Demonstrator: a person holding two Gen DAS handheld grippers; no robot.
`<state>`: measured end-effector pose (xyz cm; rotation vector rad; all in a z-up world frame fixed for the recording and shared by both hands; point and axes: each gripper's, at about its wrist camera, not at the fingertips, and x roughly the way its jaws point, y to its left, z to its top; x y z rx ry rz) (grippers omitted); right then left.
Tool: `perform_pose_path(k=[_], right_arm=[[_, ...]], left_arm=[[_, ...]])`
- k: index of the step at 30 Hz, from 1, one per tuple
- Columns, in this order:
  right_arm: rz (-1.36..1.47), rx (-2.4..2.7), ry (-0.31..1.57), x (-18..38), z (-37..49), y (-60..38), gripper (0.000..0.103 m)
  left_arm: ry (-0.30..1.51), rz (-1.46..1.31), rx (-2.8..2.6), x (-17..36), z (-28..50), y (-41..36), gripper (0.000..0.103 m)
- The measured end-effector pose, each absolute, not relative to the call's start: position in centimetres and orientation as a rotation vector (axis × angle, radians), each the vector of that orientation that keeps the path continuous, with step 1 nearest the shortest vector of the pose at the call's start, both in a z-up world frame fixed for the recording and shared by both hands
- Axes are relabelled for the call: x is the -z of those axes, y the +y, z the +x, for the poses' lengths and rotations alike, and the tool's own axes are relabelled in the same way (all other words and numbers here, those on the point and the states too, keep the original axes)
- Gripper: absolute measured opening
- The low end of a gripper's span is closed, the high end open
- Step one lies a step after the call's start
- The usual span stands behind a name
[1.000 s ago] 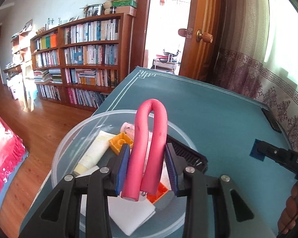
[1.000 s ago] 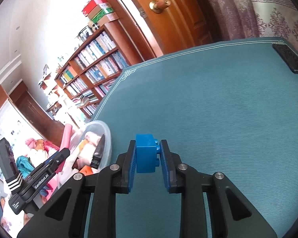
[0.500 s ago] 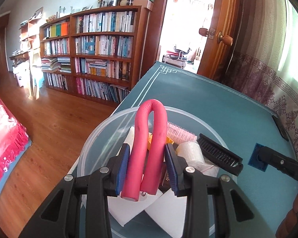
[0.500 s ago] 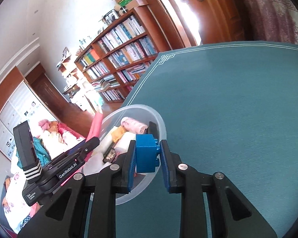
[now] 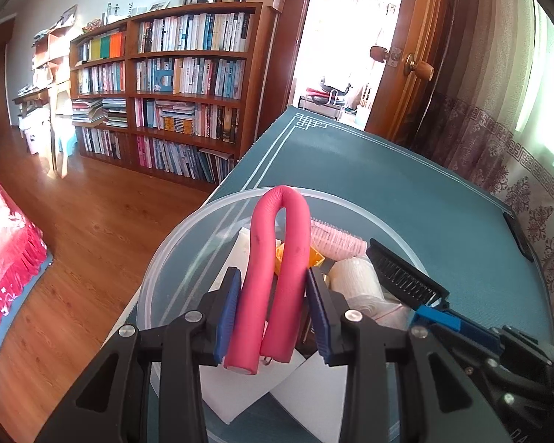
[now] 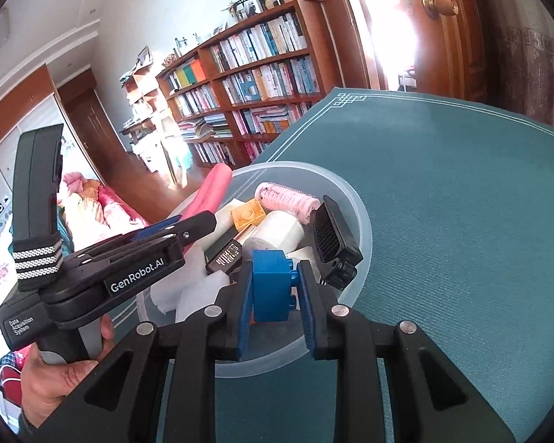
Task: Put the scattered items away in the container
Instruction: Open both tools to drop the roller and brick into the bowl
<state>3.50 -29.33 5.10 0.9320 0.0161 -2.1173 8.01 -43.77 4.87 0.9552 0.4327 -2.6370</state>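
Pink foam, bent double into a hairpin, is what the left gripper [image 5: 271, 313] has clamped between its blue pads: a flexible foam curler rod [image 5: 279, 258], its loop standing up over the clear plastic bowl [image 5: 173, 254]. It looks featherlight and squashy, and I'd judge it will spring open the moment it is let go, so low in the bowl is the place to release it. The right gripper [image 6: 273, 293] is closed on a blue toy brick [image 6: 271, 288], held by its flat sides just above the bowl's near rim. Hard and light, that one should drop cleanly. Already lying in the bowl are a pink hair roller [image 6: 288, 201], a yellow brick [image 6: 247, 214], a white bandage roll [image 6: 280, 229] and a black comb [image 6: 332, 236]. Around the bowl the teal tablecloth [image 6: 461, 221] shows nothing loose nearby.
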Motion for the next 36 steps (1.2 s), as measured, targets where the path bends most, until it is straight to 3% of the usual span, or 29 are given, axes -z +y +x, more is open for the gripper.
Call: perform_pose_path(k=[17, 23, 28, 36], right_arm=[[0.98, 2.101, -0.027, -4.1, 2.7, -28.4, 0.026], [0.979, 2.098, -0.035, -4.1, 2.8, -28.2, 0.026], [0.977, 2.063, -0.048, -4.1, 2.9, -28.2, 0.04], [0.985, 2.006, -0.018, -3.7, 3.6, -28.8, 0.04]], left_arm=[[0.427, 1.004, 2.637, -4.3, 7.5, -43.2, 0.042], [0.423, 0.99, 2.637, -4.6, 7.7, -43.2, 0.05], [0.416, 0.951, 2.628, -5.3, 8.2, -43.3, 0.08], [0.403, 0.908, 2.596, -6.0, 9.2, -43.8, 0.081]])
